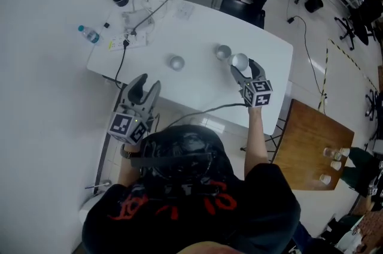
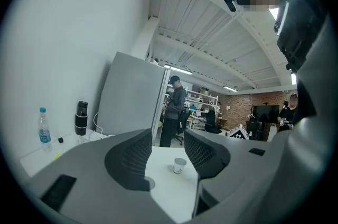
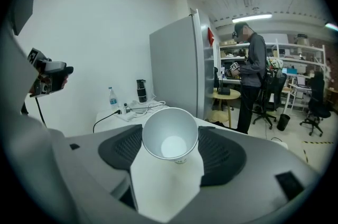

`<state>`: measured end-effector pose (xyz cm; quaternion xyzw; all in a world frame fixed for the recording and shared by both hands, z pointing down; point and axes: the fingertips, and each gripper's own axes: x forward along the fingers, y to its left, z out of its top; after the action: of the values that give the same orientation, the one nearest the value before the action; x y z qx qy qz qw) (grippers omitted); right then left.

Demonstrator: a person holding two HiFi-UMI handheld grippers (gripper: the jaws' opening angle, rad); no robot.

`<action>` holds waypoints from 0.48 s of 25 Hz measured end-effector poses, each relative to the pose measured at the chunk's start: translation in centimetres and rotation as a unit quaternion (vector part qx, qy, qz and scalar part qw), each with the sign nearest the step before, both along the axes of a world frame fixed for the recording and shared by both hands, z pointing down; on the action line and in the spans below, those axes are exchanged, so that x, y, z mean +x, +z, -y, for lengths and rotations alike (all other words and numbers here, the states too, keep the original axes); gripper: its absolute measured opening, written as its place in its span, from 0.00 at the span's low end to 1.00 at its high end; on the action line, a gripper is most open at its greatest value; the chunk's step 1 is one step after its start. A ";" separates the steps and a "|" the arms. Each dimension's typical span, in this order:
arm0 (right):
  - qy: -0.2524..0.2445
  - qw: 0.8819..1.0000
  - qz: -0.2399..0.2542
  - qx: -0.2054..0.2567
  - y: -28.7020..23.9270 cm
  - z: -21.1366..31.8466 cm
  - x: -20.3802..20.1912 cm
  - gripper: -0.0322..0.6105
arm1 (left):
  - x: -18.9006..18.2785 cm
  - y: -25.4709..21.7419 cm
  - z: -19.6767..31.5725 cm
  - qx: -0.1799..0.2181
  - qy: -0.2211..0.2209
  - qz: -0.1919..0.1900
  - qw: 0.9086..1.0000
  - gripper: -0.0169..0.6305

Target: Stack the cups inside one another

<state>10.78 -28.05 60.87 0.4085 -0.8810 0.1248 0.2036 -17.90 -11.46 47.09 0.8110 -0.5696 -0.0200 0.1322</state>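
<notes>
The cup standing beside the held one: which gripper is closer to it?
Right. The right gripper, carrying the held cup, is beside the standing cup; the left gripper, open, is at the table's near edge, well away.

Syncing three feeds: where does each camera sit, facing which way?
Head view: on the person's head, steeply down at the table; shows left gripper, right gripper.
Left gripper view: on left gripper, along open fingers at a standing cup.
Right gripper view: on right gripper; fingers clamp the held cup.
All share the water bottle.

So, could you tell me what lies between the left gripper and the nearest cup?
Just bare table up to the cup; the left gripper view shows it.
</notes>
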 end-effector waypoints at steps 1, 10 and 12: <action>-0.004 1.000 -0.002 -0.001 0.1 0.4 -0.3 0.58 | -0.2 -0.1 0.0 0.002 -0.003 0.000 1.000 0.33; -0.020 0.999 -0.015 -0.043 3.3 4.9 -2.5 0.59 | -1.8 -0.5 -0.3 0.009 -0.027 0.007 1.000 0.33; -0.019 0.998 -0.025 -0.048 4.1 5.8 -2.7 0.59 | -2.2 -0.4 -0.5 0.007 -0.035 0.008 0.999 0.33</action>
<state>8.07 -33.90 65.02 0.3848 -0.8759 0.1532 0.2476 -20.15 -10.99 46.67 0.7914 -0.5987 -0.0218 0.1211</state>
